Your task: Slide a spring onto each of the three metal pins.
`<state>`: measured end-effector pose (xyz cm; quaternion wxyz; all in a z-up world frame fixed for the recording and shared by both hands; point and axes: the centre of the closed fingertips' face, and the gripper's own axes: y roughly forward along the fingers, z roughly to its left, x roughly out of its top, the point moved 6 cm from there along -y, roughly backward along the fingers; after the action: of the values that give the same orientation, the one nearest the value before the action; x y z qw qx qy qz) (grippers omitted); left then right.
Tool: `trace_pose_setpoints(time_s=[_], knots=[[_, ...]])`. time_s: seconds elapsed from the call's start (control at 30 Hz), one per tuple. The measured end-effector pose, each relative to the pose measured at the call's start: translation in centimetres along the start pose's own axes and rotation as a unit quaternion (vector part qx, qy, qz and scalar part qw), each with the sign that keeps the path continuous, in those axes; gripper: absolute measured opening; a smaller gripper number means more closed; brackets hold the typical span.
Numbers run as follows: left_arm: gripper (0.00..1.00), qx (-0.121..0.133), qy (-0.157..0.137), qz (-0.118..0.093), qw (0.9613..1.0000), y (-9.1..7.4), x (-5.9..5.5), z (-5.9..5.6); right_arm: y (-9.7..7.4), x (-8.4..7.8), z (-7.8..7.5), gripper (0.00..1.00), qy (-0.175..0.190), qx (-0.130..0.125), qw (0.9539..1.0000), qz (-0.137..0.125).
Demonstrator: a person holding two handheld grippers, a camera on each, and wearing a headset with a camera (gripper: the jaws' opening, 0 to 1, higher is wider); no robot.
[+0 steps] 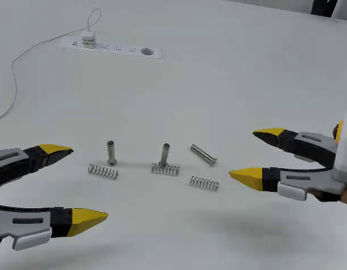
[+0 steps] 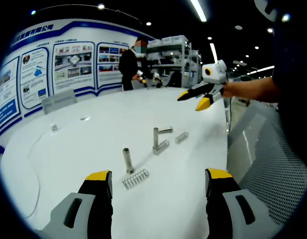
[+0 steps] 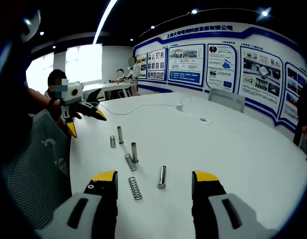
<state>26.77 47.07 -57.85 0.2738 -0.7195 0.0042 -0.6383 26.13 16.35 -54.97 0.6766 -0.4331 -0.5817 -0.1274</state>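
1. On the white table (image 1: 218, 67), three short silver metal pins (image 1: 165, 154) each have a small coiled steel spring (image 1: 103, 171) lying beside them. The middle pin's base is hidden behind its spring.
2. The left gripper (image 1: 88, 183) and right gripper (image 1: 242, 153) are cut off at the frame edges, jaws spread and empty.

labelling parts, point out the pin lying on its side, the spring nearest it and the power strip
lying pin (image 1: 203, 154), head view, middle of its shaft
spring nearest it (image 1: 204, 183), head view, middle coils
power strip (image 1: 113, 48), head view, middle of its top face

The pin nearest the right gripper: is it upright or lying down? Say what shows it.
Lying down. The pin rests lengthwise on the table, shaft flat along the surface; the other two pins stand on end.
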Motion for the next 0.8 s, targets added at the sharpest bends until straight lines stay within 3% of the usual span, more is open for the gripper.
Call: trace_pose_setpoints(time_s=[0.23, 0.4, 0.8], knots=[[0.77, -0.004, 0.005, 0.003, 1.0, 0.2, 0.0, -0.3, 2.3, 1.0, -0.9, 0.5, -0.006, -0.008, 0.9991, 0.041], [0.77, -0.004, 0.008, 0.004, 0.9999, 0.1, 0.1, -0.3, 4.0, 1.2, -1.5, 0.36, -0.001, -0.015, 0.9969, 0.077], [0.76, -0.005, 0.011, 0.005, 0.9999, 0.3, 0.1, -0.4, 8.3, 0.7, -1.8, 0.22, 0.009, -0.012, 0.9858, 0.167]])
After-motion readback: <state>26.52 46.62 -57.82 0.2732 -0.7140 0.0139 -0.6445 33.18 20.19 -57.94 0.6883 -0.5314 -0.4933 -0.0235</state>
